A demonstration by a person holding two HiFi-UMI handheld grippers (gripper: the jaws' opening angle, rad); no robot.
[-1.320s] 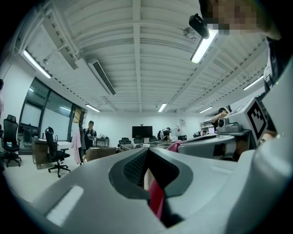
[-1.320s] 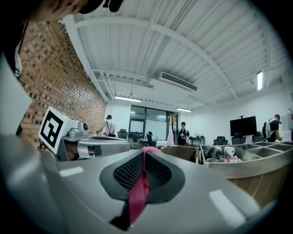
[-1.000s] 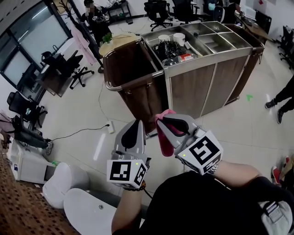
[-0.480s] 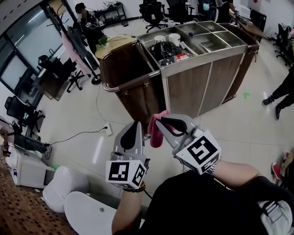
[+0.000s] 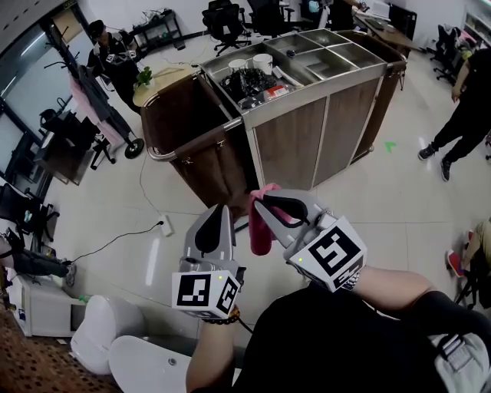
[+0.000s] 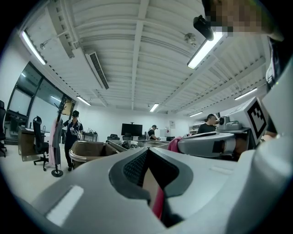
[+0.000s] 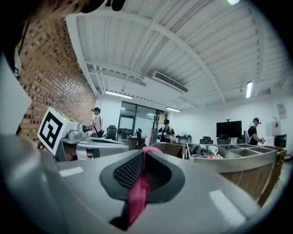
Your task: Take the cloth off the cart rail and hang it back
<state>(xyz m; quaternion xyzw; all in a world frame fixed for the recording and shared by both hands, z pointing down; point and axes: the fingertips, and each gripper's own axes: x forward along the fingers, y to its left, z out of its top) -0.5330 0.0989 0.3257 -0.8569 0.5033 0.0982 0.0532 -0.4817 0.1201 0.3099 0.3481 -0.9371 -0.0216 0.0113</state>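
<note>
The pink cloth (image 5: 261,226) is gripped in the closed right tool (image 5: 265,201), well apart from the cart rail (image 5: 188,144), while the left tool (image 5: 219,209) is shut beside it, so a bunched, lopsided drape may be dragged off by its own weight

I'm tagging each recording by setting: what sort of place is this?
Most likely an open-plan office or lab: black swivel office chairs, a black flat screen by the far wall, and a brown wood-panelled cart with steel top compartments.
</note>
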